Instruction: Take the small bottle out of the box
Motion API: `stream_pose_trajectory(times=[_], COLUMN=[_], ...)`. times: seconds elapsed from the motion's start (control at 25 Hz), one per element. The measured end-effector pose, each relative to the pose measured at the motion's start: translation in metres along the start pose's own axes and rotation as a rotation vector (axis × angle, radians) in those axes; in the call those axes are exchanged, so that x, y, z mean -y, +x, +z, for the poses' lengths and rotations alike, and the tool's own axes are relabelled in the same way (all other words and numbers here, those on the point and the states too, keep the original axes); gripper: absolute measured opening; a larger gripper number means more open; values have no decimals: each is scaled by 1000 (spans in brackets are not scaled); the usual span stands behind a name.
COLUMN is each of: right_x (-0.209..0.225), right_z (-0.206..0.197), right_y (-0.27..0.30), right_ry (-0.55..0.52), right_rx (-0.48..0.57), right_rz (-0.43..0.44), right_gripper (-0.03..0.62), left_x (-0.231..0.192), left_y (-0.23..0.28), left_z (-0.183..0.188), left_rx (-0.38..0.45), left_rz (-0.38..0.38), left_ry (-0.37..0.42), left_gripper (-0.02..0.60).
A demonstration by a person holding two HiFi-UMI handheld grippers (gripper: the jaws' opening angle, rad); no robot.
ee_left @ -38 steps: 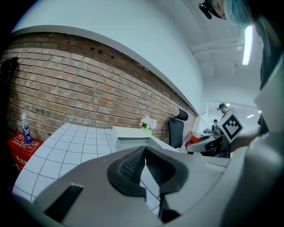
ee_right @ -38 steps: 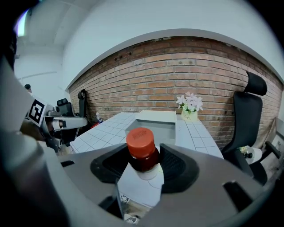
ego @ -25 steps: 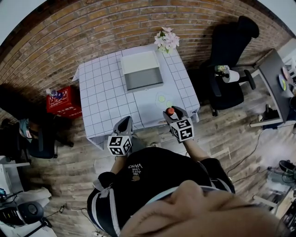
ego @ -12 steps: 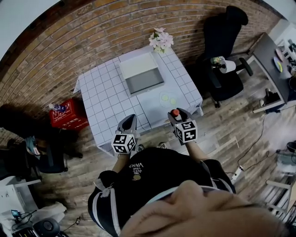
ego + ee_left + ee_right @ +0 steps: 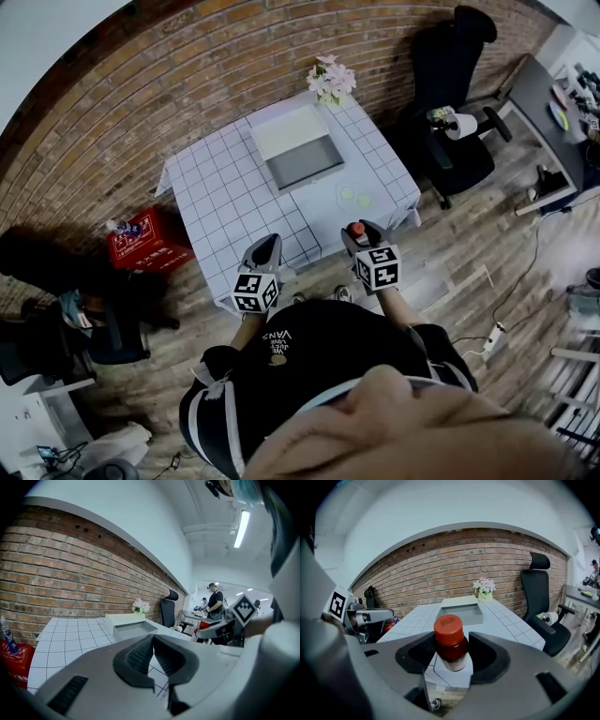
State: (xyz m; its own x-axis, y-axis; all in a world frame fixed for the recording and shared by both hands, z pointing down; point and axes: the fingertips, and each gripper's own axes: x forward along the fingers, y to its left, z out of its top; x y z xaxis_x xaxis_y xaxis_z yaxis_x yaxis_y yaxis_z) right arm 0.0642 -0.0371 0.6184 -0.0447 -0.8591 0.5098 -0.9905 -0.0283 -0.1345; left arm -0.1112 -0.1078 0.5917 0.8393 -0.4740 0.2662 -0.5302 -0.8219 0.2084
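At the near edge of the white grid-patterned counter, the right claw clamps the red-capped small bottle, best kept upright, while the left claw stays out, closed and empty.

Held before the torso, the grey plastic left gripper has its jaws pressed together, empty. Level beside it, the grey plastic right gripper clamps a small red-capped bottle between its dark pads.

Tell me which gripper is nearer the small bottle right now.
Right. The right gripper is shut on the small bottle; the left gripper, shut and empty, hangs off to the bottle's left.
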Motion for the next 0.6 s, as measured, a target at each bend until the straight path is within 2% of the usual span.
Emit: stream_pose_trajectory(times=[0.6], right_x=[-29], right_z=[-6], right_y=[7], right_ry=[13], right_rx=[-6], right_rz=[-43], right_gripper=[210], left_x=[-25], left_y=[-14], left_z=[-3], left_rx=[-8], left_rz=[-43], left_ry=[4], left_gripper=[12])
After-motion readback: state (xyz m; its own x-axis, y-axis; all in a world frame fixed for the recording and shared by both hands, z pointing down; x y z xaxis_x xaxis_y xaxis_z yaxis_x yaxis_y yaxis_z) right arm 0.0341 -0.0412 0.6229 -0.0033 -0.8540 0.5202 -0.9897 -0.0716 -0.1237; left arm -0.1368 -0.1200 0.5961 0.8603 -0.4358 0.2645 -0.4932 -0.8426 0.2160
